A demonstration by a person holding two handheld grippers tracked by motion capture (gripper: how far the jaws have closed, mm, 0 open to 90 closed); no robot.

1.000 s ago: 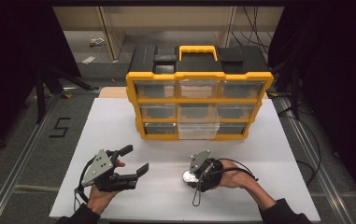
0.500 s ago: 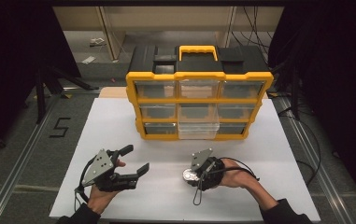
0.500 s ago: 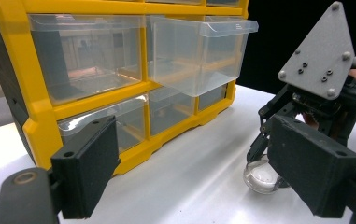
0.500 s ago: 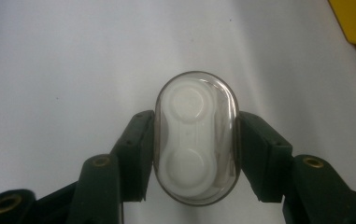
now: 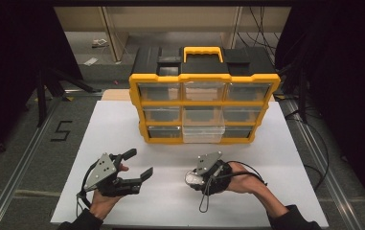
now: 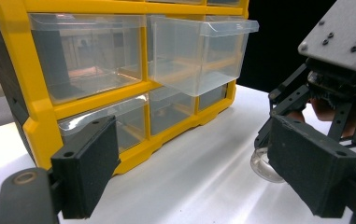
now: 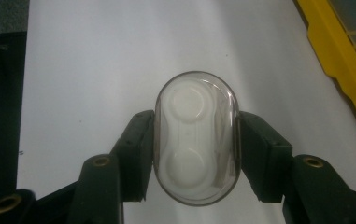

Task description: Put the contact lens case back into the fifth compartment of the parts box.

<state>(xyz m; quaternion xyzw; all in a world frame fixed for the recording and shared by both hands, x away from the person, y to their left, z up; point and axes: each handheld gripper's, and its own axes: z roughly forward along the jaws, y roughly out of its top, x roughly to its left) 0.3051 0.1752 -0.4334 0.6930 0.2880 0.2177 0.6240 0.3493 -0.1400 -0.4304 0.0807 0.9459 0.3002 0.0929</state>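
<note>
One painted "5" (image 5: 62, 130) on the floor; right gripper (image 7: 195, 140) clamped on clear oval case (image 7: 195, 137), left gripper (image 5: 137, 164) jaws apart.

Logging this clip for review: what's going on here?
A person holds a gripper in each hand at a white table. The right gripper is clamped on a small clear oval case just above the table. The left gripper hangs open, holding nothing. Behind them stands a yellow drawer organizer with one clear drawer pulled out.
</note>
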